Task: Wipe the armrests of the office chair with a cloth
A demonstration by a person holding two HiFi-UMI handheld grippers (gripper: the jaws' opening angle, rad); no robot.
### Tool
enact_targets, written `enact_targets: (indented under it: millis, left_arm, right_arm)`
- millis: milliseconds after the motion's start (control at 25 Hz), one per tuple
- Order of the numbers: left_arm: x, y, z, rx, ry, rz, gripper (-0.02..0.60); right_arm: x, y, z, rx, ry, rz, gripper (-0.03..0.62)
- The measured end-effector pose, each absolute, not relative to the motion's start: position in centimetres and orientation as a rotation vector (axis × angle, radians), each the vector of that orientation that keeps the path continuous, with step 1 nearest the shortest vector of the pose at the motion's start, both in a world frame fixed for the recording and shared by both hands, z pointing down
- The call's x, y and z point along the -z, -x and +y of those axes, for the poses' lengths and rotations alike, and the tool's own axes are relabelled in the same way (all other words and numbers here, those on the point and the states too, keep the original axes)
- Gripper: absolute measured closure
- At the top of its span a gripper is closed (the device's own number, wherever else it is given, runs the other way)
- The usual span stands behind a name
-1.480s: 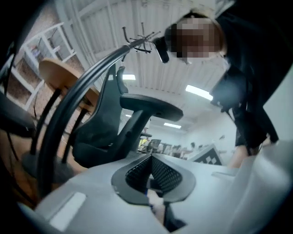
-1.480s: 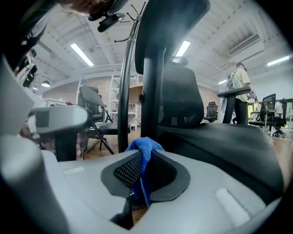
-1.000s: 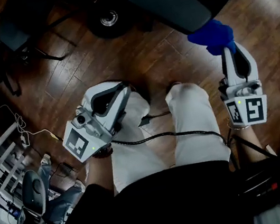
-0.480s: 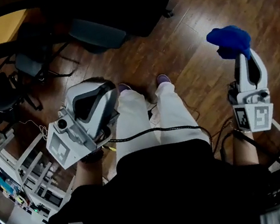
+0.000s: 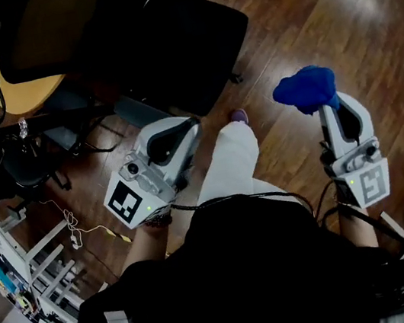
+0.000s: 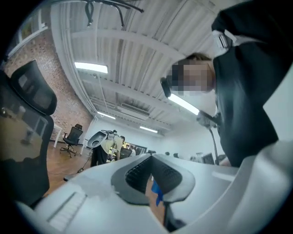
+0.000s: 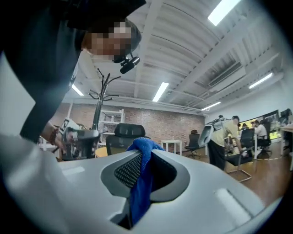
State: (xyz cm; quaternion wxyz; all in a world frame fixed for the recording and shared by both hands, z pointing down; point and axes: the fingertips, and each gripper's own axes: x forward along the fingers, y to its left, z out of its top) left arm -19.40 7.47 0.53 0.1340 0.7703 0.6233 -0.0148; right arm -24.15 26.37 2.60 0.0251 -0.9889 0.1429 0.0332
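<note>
At the right claw [image 5: 329,106], the blue cloth [image 5: 305,89] is pinched between the jaws, bunching beyond their tips. Left claw [image 5: 184,133] has its jaws together, beside the office chair [image 5: 166,47], well apart from the cloth.

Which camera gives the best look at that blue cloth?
The head view: the whole cloth shows at the right tongs' tip. The right gripper view shows only a strip pinched between its jaws; the left gripper view misses it.

We wear a black top [image 5: 261,278], white trousers [image 5: 232,159] and a purple shoe [image 5: 238,116]. Our left gripper [image 5: 190,126] and right gripper [image 5: 333,112] are white-and-grey shells, each bearing a black-and-white marker cube [image 5: 128,201]. A black cable [image 5: 255,196] runs above the top.
</note>
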Motion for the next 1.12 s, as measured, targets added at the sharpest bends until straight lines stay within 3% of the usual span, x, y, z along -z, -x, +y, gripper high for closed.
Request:
enact_targets:
  millis: [560,680,800,920,1120]
  left_arm:
    - [-5.4,-0.2,30.8,0.026,-2.500,1.750,0.574]
    - [-5.8,-5.5,34.5,-0.023,-2.616,1.586,0.528]
    - [-3.8,-11.8,36.7,-0.038,-2.804,1.296,0.485]
    - [-2.0,-14.5,37.8,0.030,-2.835,1.099,0.485]
    - [-5.7,-17.4,35.8,0.034,-2.885,1.020,0.485]
  right_arm:
    - [-2.7,-2.4,37.4,0.012,2.899,1.281,0.549]
    - [-2.8,-7.9,39.2,0.097,2.783,1.589,0.550]
    - [-1.0,-14.9,39.7,0.147,2.680,1.804,0.549]
    - [-1.2,-19.7,39.6,0.177,2.606,1.917,0.549]
    - [-3.7,-25.4,37.9,0.197,2.529,2.074,0.549]
